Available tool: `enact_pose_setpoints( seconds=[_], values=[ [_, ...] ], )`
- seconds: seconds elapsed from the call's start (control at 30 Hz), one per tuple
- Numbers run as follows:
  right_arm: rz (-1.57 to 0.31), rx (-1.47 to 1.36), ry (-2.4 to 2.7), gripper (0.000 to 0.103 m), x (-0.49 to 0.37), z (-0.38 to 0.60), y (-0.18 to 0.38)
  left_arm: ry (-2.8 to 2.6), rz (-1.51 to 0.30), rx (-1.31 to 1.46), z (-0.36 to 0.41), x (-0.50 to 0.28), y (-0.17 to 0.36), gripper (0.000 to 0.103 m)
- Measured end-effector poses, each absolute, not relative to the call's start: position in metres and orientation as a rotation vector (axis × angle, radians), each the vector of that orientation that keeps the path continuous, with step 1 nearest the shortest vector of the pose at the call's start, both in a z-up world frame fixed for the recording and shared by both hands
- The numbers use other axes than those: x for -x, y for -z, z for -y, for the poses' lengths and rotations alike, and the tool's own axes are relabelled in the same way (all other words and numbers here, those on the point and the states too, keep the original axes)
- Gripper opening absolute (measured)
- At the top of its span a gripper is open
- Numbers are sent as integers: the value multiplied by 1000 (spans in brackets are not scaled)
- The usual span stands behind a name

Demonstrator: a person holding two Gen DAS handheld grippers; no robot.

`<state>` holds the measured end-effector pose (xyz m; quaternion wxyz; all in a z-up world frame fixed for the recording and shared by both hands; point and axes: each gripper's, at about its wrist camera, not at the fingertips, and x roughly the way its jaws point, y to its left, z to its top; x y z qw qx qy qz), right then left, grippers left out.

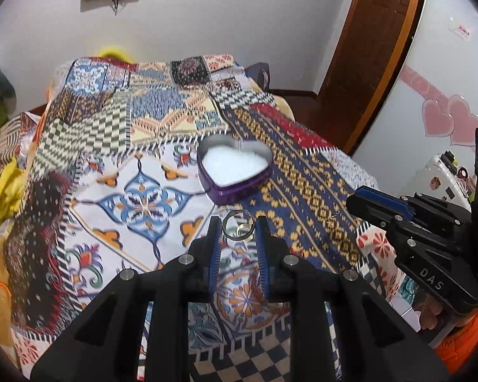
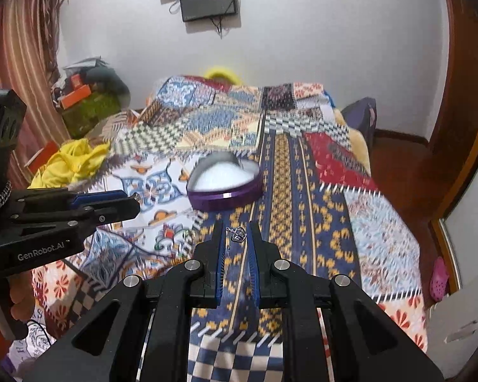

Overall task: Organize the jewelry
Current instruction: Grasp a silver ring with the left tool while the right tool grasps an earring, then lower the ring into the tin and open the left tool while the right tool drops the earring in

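Note:
A purple heart-shaped tin (image 1: 235, 172) with white padding stands open on the patchwork bedspread; it also shows in the right wrist view (image 2: 224, 183). My left gripper (image 1: 238, 227) is shut on a silver ring (image 1: 238, 225), held just short of the tin. My right gripper (image 2: 237, 234) is shut on a small silver pendant (image 2: 238, 234) with a thin chain, also short of the tin. The right gripper shows at the right of the left wrist view (image 1: 379, 202), and the left gripper at the left of the right wrist view (image 2: 111, 205).
The patchwork bedspread (image 1: 143, 165) covers the bed. Yellow cloth (image 2: 73, 159) lies at the left edge. Boxes and clutter (image 2: 86, 98) sit in the far left corner. A wooden door frame (image 2: 455, 127) and a pink shoe (image 2: 439, 275) are on the right.

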<state>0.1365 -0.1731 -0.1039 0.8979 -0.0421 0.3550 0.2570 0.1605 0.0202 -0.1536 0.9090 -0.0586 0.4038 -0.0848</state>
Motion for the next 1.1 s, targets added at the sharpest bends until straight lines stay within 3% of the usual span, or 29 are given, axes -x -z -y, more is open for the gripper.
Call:
enact_pose_setpoints(
  seconds=[0.47, 1.1],
  values=[
    [-643, 82, -532, 12, -160, 159, 80, 170, -766, 100, -23, -188, 131, 20],
    [-662, 101, -560, 12, -210, 143, 88, 182, -815, 45, -22, -237, 151, 20]
  ],
)
